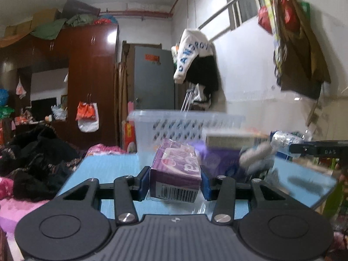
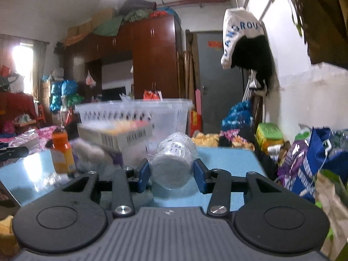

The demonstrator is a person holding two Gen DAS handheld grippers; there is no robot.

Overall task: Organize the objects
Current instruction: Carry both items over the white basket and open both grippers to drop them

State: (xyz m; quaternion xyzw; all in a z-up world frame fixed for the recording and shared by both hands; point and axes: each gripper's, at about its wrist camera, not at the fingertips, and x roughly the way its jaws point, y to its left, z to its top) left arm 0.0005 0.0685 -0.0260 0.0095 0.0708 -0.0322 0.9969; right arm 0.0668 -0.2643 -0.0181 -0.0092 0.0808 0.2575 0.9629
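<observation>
My left gripper [image 1: 175, 179] is shut on a purple box [image 1: 177, 167] with a barcode on its near end, held just above the blue table [image 1: 104, 169]. My right gripper [image 2: 171, 175] is closed around a plastic-wrapped roll [image 2: 174, 161] lying on its side, and its blue pads touch both sides. A clear plastic basket [image 1: 174, 126] stands at the far edge of the table and also shows in the right wrist view [image 2: 169, 113]. A flat cardboard box [image 2: 117, 134] lies in front of the basket.
An orange bottle [image 2: 63, 152] stands left of the right gripper, next to a grey fuzzy item [image 2: 89, 150]. Bags and clutter [image 2: 304, 156] crowd the right table edge. A pile of dark clothes [image 1: 34, 163] lies left of the table. A plastic bottle [image 1: 287, 139] lies at the right.
</observation>
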